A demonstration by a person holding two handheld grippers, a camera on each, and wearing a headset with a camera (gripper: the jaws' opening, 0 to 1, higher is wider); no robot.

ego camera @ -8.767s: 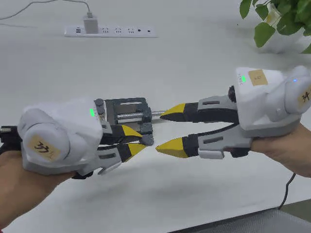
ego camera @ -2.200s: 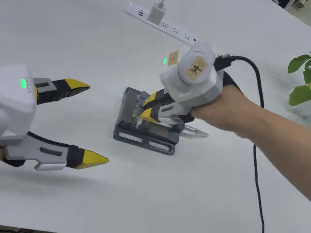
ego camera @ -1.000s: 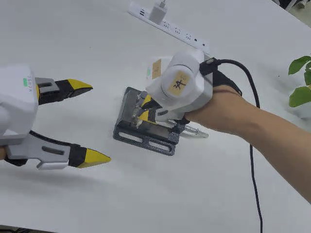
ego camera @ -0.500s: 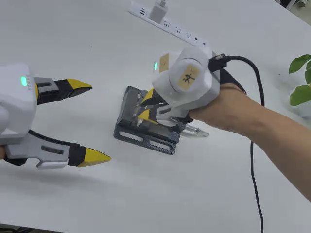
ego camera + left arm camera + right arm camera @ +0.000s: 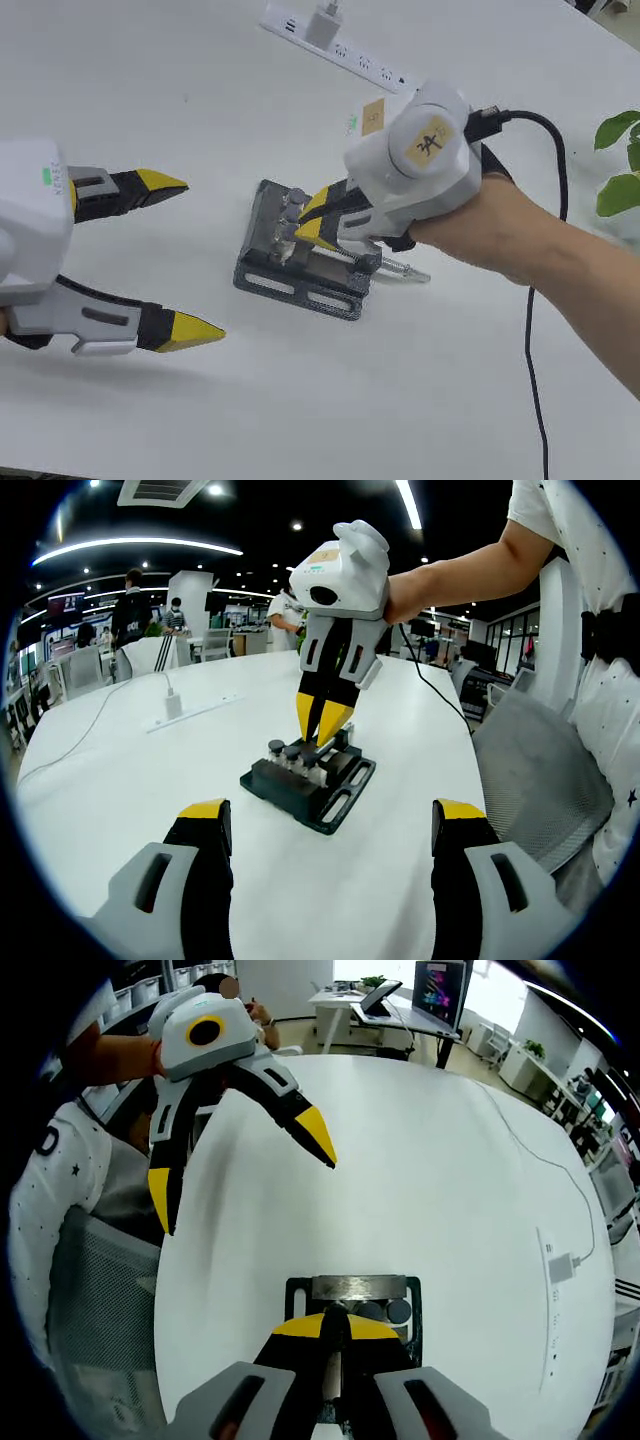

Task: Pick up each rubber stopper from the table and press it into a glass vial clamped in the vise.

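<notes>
One white tabletop (image 5: 420, 400) carries everything. The left gripper (image 5: 203, 255) hangs over the tabletop's left edge with its jaws spread wide and nothing between them; the two yellow tips point toward the middle. The right gripper (image 5: 300, 226), held in a hand (image 5: 480, 225) that reaches in from the right edge, is tilted down over the vise (image 5: 300, 285). In the right gripper view its yellow tips meet point to point, so it is closed, and I can see nothing pinched between them. In the left gripper view the joined tips sit just above the row of stoppers; whether they touch one I cannot tell.

The dark grey vise lies flat near the middle of the tabletop, and its screw handle sticks out toward the right edge under the hand. A white power strip (image 5: 345, 48) lies along the far edge with a white charger (image 5: 326, 22) plugged into it. A black cable (image 5: 535, 330) runs from the back of the right gripper toward the near right corner. Green leaves of a plant (image 5: 618, 165) show at the right edge.

Several rubber stoppers (image 5: 291, 212), dark and round, stand in a short row between the vise's jaws, each capping a vial; the glass beneath is hard to make out.
</notes>
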